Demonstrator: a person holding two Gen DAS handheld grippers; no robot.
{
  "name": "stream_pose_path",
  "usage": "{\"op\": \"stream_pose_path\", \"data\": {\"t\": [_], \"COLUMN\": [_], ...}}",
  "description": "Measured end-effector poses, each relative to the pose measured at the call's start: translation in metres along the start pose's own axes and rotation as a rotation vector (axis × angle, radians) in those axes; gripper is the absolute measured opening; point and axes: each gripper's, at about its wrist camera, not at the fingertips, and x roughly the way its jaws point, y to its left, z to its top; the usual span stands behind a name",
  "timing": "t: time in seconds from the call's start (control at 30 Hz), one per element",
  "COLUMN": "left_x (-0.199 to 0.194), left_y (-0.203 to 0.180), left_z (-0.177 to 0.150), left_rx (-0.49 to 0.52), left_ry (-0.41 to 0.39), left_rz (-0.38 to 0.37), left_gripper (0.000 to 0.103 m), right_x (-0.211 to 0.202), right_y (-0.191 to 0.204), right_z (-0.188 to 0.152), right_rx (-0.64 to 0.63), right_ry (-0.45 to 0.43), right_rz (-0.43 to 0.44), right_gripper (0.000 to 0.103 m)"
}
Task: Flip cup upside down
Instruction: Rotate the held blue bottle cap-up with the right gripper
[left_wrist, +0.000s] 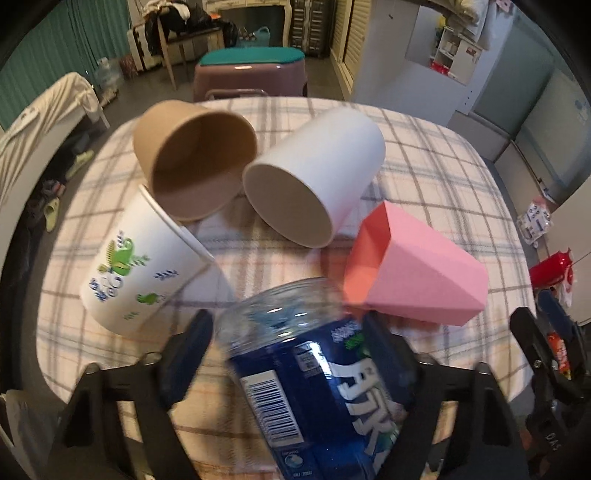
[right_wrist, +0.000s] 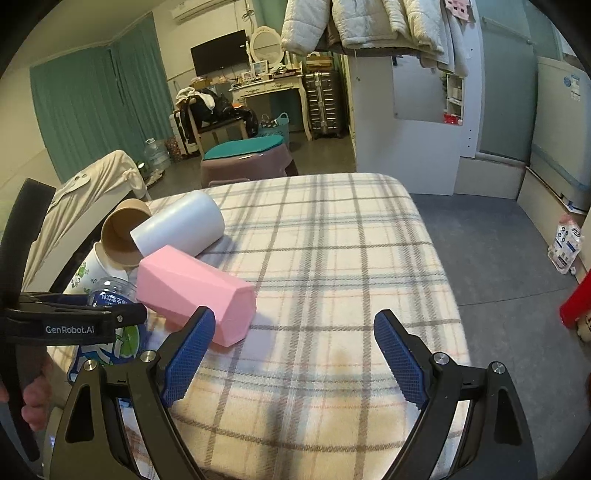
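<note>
On the table (right_wrist: 332, 258), which is covered by a plaid cloth, five containers lie crowded at its left side. The left hand-held gripper (left_wrist: 288, 343) has its two fingers set on either side of a clear plastic cup with a blue label (left_wrist: 310, 376), which is tilted with its open mouth pointing away from the camera toward the other cups; the fingers look pressed against its sides (the picture is blurred there, yet the grip seems firm). From the right wrist view the same cup (right_wrist: 110, 291) is largely hidden behind that gripper's black arm.

Just beyond it a pink faceted cup (left_wrist: 417, 269) lies on its side, mouth turned toward the left. A white cup (left_wrist: 317, 173) lies on its side behind that one, mouth facing the camera, and a brown paper cup (left_wrist: 195, 158) is tipped beside it, touching or nearly touching it. A white paper cup printed with green leaves (left_wrist: 136, 262) lies at the left, its rim under the brown cup's edge.

The right hand-held gripper (right_wrist: 295, 350) hangs over bare cloth with its blue-padded fingers spread wide apart, holding nothing; its left finger is near the pink cup's base.
</note>
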Motion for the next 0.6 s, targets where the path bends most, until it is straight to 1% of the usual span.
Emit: {"op": "stream_pose_path", "data": {"t": [0.17, 0.27, 0.33, 0.43, 0.5, 0.6], "left_x": [-0.01, -0.022, -0.032, -0.05, -0.057, -0.068], "left_y": [-0.004, -0.004, -0.003, -0.001, -0.002, -0.002], "left_z": [0.002, 0.004, 0.004, 0.002, 0.001, -0.002], "left_rx": [0.026, 0.044, 0.056, 0.077, 0.09, 0.104], "left_ry": [-0.035, -0.083, -0.124, -0.212, -0.253, -0.337], "left_rz": [-0.004, -0.002, 0.001, 0.008, 0.027, 0.047], "left_gripper": [0.08, 0.08, 0.08, 0.08, 0.079, 0.079], "right_x": [0.003, -0.001, -0.003, -0.006, -0.008, -0.009], "right_y": [-0.004, -0.004, -0.003, 0.001, 0.005, 0.01], "right_z": [-0.004, -0.006, -0.006, -0.006, -0.007, -0.009], "right_rx": [0.019, 0.024, 0.024, 0.018, 0.013, 0.004], "right_ry": [0.007, 0.003, -0.002, -0.005, -0.005, -0.002], "right_rz": [-0.008, -0.014, -0.016, -0.019, -0.017, -0.018], "right_gripper": [0.088, 0.088, 0.088, 0.088, 0.088, 0.088]}}
